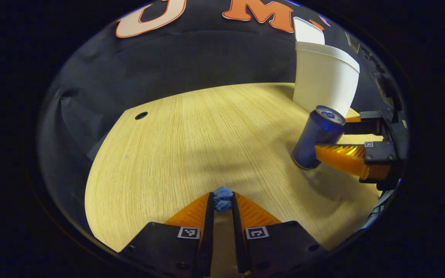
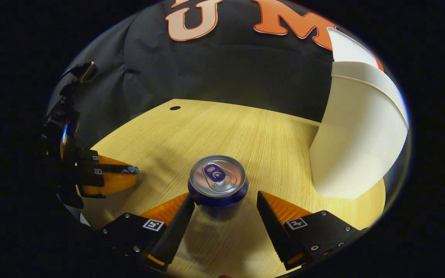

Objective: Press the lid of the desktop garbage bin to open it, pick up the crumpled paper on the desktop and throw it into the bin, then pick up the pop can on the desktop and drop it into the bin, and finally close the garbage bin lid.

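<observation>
My left gripper is shut on a small blue crumpled paper, held just above the wooden desktop. A dark blue pop can stands upright on the desk between the open fingers of my right gripper; one finger is close to its side and the other stands apart from it. In the left gripper view the can and the right gripper are at the right. The white bin stands behind the can with its lid raised. The left gripper with the paper shows at the left of the right gripper view.
The bin is to the right of the can in the right gripper view, very near. A small round hole sits at the desk's far left corner. The black cloth wall closes off the back.
</observation>
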Demonstrator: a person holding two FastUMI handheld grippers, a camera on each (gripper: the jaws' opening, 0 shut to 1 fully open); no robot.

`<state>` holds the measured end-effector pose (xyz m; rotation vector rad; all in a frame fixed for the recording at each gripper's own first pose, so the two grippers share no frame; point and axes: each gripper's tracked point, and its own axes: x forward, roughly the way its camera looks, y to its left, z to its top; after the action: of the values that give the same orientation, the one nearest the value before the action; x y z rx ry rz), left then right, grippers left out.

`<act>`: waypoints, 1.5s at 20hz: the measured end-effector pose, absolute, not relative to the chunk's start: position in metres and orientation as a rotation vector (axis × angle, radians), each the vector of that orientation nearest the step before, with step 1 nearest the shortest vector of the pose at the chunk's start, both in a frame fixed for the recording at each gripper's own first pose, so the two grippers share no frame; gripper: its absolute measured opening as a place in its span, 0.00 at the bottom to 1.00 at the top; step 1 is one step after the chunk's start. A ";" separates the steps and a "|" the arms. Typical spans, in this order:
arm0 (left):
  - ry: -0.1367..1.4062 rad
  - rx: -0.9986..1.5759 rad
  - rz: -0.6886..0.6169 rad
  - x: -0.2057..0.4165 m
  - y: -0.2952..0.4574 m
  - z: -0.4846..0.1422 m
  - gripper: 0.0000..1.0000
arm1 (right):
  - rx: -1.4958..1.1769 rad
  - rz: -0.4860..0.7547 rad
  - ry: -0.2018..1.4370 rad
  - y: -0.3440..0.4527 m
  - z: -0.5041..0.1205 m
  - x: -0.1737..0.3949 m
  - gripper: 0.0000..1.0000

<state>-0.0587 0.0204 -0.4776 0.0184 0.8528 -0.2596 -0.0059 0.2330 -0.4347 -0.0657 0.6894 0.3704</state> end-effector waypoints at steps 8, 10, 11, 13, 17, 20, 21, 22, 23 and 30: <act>0.787 0.007 -0.248 -0.046 0.029 -0.439 0.28 | -0.038 0.403 0.706 0.249 -0.449 -0.001 0.98; 0.783 0.005 -0.237 -0.046 0.032 -0.437 0.28 | -0.029 0.402 0.698 0.247 -0.447 0.002 0.93; 0.778 0.004 -0.232 -0.045 0.033 -0.434 0.28 | -0.026 0.399 0.687 0.245 -0.443 0.005 0.89; 0.769 -0.007 -0.229 -0.042 0.030 -0.429 0.28 | -0.021 0.403 0.686 0.243 -0.438 0.003 0.81; 0.753 -0.029 -0.225 -0.036 0.019 -0.422 0.28 | -0.026 0.386 0.684 0.232 -0.429 0.000 0.80; 0.739 -0.045 -0.239 -0.030 0.002 -0.412 0.28 | -0.024 0.356 0.686 0.208 -0.417 -0.008 0.80; 0.733 -0.047 -0.245 -0.028 -0.005 -0.405 0.28 | -0.023 0.346 0.685 0.201 -0.412 -0.010 0.80; 0.725 -0.051 -0.251 -0.024 -0.011 -0.399 0.28 | -0.020 0.331 0.682 0.194 -0.408 -0.012 0.80; 0.720 -0.049 -0.256 -0.019 -0.015 -0.397 0.28 | -0.014 0.320 0.681 0.186 -0.404 -0.016 0.80; 0.636 -0.048 -0.275 0.016 -0.045 -0.353 0.28 | 0.000 0.239 0.665 0.133 -0.376 -0.021 0.80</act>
<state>0.0160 -0.0447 -0.3527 -0.0479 0.6356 -0.2751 -0.0208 0.1329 -0.3764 0.0003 0.6646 0.2391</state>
